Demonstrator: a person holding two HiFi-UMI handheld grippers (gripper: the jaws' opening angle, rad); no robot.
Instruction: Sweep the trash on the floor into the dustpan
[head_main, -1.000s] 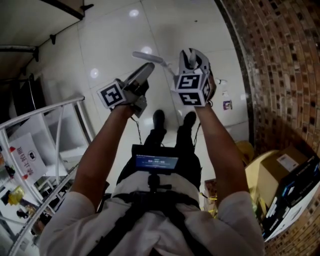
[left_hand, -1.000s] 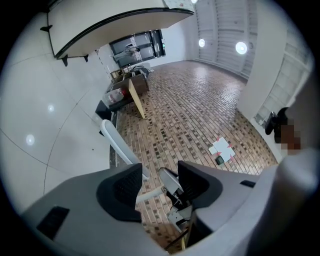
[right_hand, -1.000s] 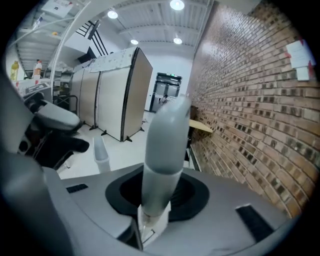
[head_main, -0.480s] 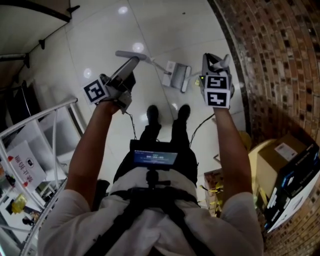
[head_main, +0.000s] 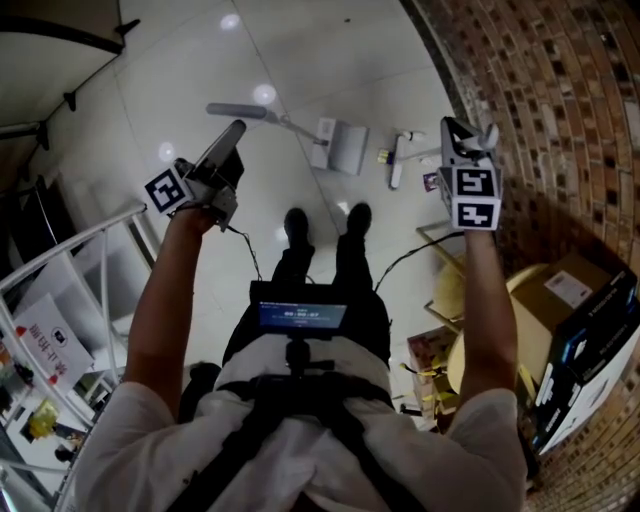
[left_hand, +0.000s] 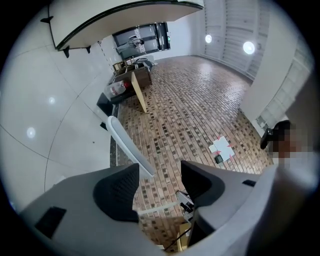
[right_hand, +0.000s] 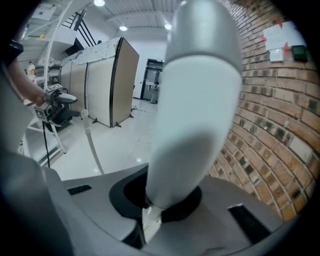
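A white long-handled dustpan (head_main: 340, 146) stands on the glossy white floor ahead of my feet. Its handle (head_main: 232, 111) leans left, near my left gripper (head_main: 232, 135). That gripper (left_hand: 157, 172) is open; the handle's tip (left_hand: 127, 147) shows just past its jaws, untouched. My right gripper (head_main: 465, 132) is by the brick wall. It is shut on the thick white broom handle (right_hand: 192, 95), which fills its view. The broom's head (head_main: 397, 162) rests on the floor right of the dustpan. Small scraps of trash (head_main: 431, 181) lie beside it.
A curved brick wall (head_main: 560, 120) runs along the right. Cardboard boxes (head_main: 570, 300) and a yellow object (head_main: 452, 290) sit at the lower right. A white metal rack (head_main: 90, 240) stands to the left. Tall cabinets (right_hand: 107, 82) show in the right gripper view.
My right gripper has swung right toward the brick wall, its jaws shut on the broom handle. The dustpan, hidden behind it before, is now in plain sight. The left gripper has barely moved.
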